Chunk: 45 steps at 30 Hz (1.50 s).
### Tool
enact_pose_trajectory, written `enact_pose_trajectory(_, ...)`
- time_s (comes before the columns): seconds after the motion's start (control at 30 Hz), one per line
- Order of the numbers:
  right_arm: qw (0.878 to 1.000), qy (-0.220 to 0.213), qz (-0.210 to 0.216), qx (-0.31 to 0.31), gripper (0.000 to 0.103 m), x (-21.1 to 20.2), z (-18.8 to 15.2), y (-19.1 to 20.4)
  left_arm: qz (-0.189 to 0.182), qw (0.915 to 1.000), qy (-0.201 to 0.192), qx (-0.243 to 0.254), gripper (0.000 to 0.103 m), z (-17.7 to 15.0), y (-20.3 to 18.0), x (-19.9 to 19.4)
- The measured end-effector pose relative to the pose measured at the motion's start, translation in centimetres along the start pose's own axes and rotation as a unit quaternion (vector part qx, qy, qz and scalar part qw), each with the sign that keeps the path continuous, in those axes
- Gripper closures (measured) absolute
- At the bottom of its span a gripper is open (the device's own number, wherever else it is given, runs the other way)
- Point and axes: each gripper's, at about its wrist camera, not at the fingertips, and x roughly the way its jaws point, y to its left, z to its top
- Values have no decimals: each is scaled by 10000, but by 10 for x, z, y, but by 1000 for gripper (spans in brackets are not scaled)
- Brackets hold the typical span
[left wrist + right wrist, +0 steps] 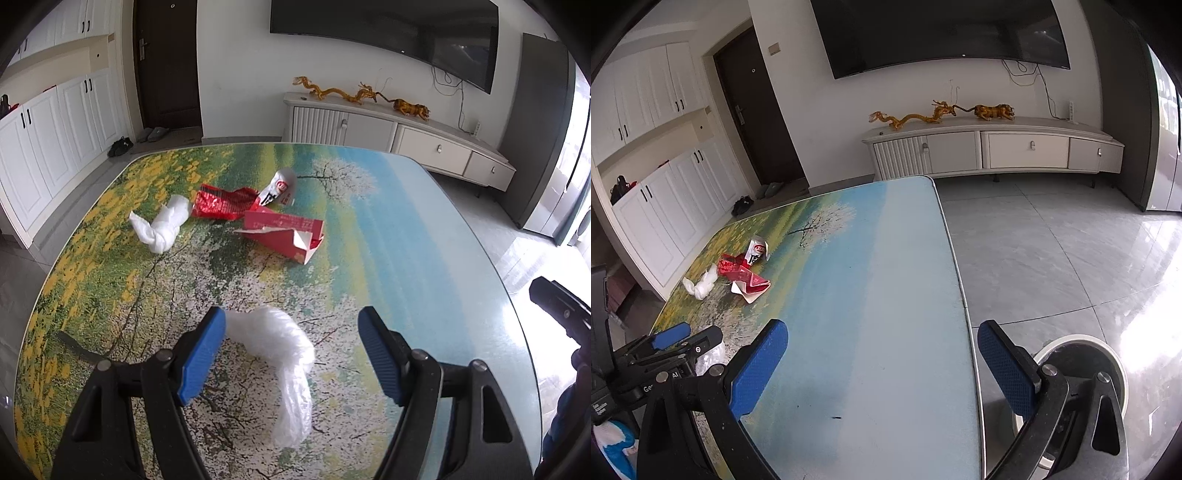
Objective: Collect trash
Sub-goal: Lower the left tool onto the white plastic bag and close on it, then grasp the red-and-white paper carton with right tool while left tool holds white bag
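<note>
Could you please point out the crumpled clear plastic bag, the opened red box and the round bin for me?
crumpled clear plastic bag (pixel 275 338): left wrist view, its bunched upper part.
opened red box (pixel 286 230): left wrist view, its long red side.
round bin (pixel 1108 350): right wrist view, its pale rim.

Near bag: I see a crumpled clear plastic bag (pixel 275 354) lying on the table, its twisted tail trailing toward me.
Far bag: a white knotted bag (pixel 162 223) lies at the left of the far cluster.
Wrapper: a crinkled red wrapper (pixel 223 203) lies beside it.
Can: a silver-and-red can (pixel 279 188) lies tipped over.
Box: a torn red carton (pixel 286 230) lies open.
</note>
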Motion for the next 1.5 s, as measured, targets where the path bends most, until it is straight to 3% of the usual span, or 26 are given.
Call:
enact_pose_trajectory(0.17, 9996, 125, 131, -212, 0, 17, 7, 18, -97, 9998, 110, -153, 32, -3, 15, 10)
enact_pose_trajectory(0.53, 9959, 337, 514, -667, 0, 54, 21, 63, -456, 9975, 350, -413, 47, -9, 45, 23)
enact_pose_trajectory(0.67, 9936, 416, 641, -835, 0, 65, 24, 77, -593, 9966, 358, -440, 47, -12, 52, 21)
enact_pose_trajectory(0.7, 9928, 439, 674, -887, 0, 69, 25, 82, -594, 9967, 352, -428, 48, -12, 53, 20)
enact_pose_trajectory(0.9, 9860, 570, 932, -1260, 0, 87, 28, 109, -526, 9977, 291, -303, 72, -15, 63, 17)
enact_pose_trajectory(1.17, 9705, 852, 1257, -1872, 2, 127, 32, 150, -394, 9983, 145, -394, 75, -11, 86, 18)
enact_pose_trajectory(1.43, 9513, 1209, 1366, -2484, 17, 168, 32, 171, -551, 9972, 145, -481, 75, -9, 92, 21)
enact_pose_trajectory(1.5, 9487, 1286, 1405, -2523, 29, 175, 30, 171, -557, 9972, 144, -482, 75, -9, 92, 22)
